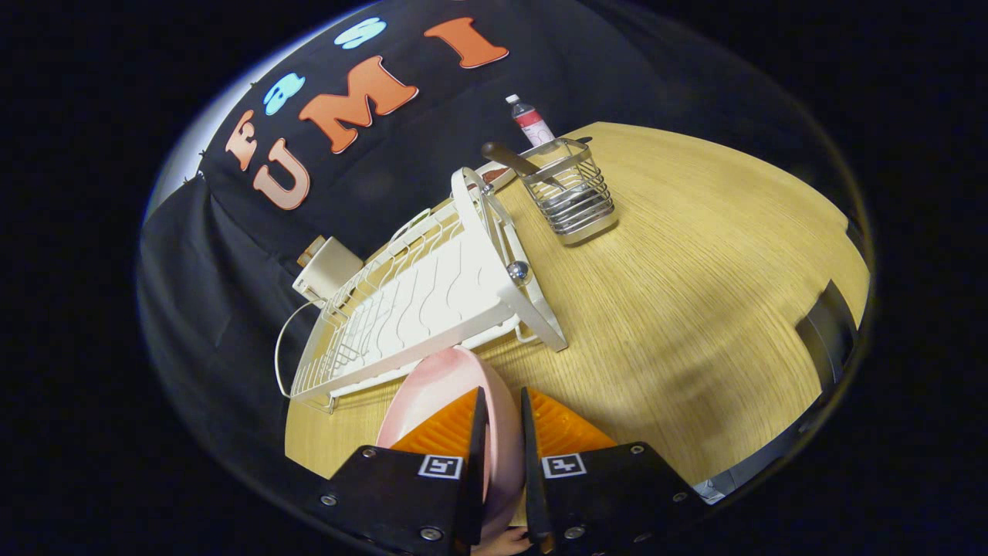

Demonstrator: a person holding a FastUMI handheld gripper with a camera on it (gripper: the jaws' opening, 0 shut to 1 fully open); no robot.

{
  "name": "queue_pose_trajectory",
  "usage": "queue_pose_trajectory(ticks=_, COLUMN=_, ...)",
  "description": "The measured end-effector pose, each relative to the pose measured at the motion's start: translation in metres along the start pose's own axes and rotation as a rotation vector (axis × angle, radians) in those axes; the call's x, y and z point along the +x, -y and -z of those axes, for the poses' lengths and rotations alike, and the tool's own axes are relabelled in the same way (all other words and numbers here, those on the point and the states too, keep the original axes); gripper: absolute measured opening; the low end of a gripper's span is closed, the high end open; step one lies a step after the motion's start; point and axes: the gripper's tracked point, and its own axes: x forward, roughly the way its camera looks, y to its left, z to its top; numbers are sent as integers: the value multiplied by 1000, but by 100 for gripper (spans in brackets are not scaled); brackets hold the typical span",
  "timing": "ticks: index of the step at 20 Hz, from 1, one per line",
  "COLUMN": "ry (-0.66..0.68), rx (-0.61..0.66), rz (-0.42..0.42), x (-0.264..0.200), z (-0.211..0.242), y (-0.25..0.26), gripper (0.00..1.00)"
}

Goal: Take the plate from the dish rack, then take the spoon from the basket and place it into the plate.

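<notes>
My gripper (502, 405) is shut on the rim of a pink plate (432, 394), which stands on edge between the fingers and is lifted clear of the white wire dish rack (417, 309) just beyond it. The rack's slots stand bare. Farther off on the wooden table (695, 293) stands a wire-and-glass basket (571, 197). A dark-handled utensil (513, 161) leans out of it toward the rack; its bowl is hidden inside the basket.
A small bottle (529, 120) with a red label stands behind the basket. A beige box (328, 266) sits at the rack's far side by the black cloth. Bare tabletop stretches from the rack and basket to the table's edge.
</notes>
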Motion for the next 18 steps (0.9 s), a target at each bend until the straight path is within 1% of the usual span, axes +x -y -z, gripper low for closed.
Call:
queue_pose_trajectory(ticks=1, ry=4, rx=-6, rz=1, x=-1, z=1, y=0, gripper=23)
queue_pose_trajectory(ticks=4, ry=22, rx=-57, rz=39, x=4, z=4, y=4, gripper=26)
queue_pose_trajectory(ticks=5, ry=28, rx=-82, rz=65, x=6, z=4, y=6, gripper=28)
queue_pose_trajectory(ticks=6, ry=37, rx=-122, rz=108, x=7, z=3, y=11, gripper=30)
queue_pose_trajectory(ticks=7, ry=57, rx=-174, rz=141, x=7, z=-2, y=15, gripper=33)
queue_pose_trajectory(ticks=8, ry=77, rx=-202, rz=147, x=5, z=-8, y=12, gripper=37)
queue_pose_trajectory(ticks=9, ry=93, rx=-216, rz=140, x=2, z=-13, y=7, gripper=44)
queue_pose_trajectory(ticks=10, ry=109, rx=-229, rz=136, x=-1, z=-18, y=3, gripper=48)
queue_pose_trajectory(ticks=11, ry=128, rx=-247, rz=146, x=-4, z=-23, y=3, gripper=53)
queue_pose_trajectory(ticks=12, ry=148, rx=-268, rz=164, x=-5, z=-29, y=5, gripper=55)
queue_pose_trajectory(ticks=13, ry=172, rx=-290, rz=183, x=-8, z=-35, y=7, gripper=60)
queue_pose_trajectory(ticks=16, ry=266, rx=-334, rz=214, x=-23, z=-59, y=6, gripper=66)
queue_pose_trajectory(ticks=18, ry=350, rx=-351, rz=202, x=-36, z=-74, y=0, gripper=69)
